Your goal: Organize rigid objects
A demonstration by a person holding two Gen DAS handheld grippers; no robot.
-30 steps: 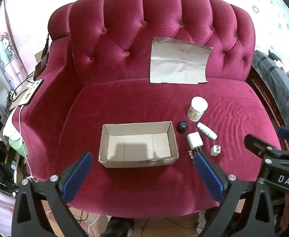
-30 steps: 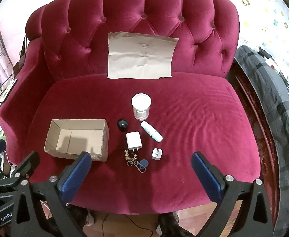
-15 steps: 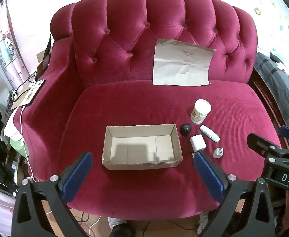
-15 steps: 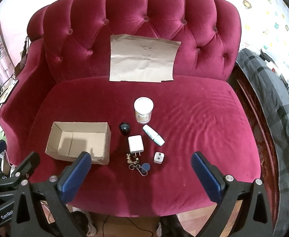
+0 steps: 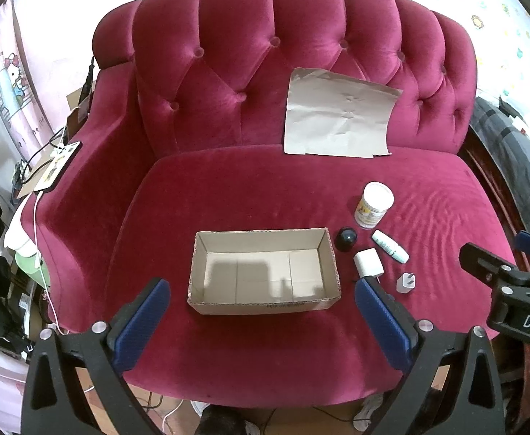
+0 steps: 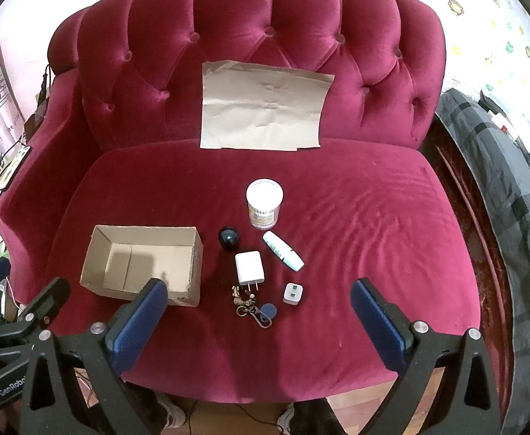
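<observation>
Both grippers' fingers (image 6: 140,320) spread wide above sofa (image 6: 355,217) front edge.

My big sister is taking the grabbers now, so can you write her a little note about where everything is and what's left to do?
Left gripper: open, holding nothing, hovering in front of the cardboard box.
Right gripper: open, holding nothing, hovering in front of the small things.
The box sits on the red sofa seat with nothing in it.
Beside it on the seat: white jar, black ball, white tube, big white charger, small white plug, keychain.
Done: nothing packed.
Left: probably put all six things in the box.
</observation>
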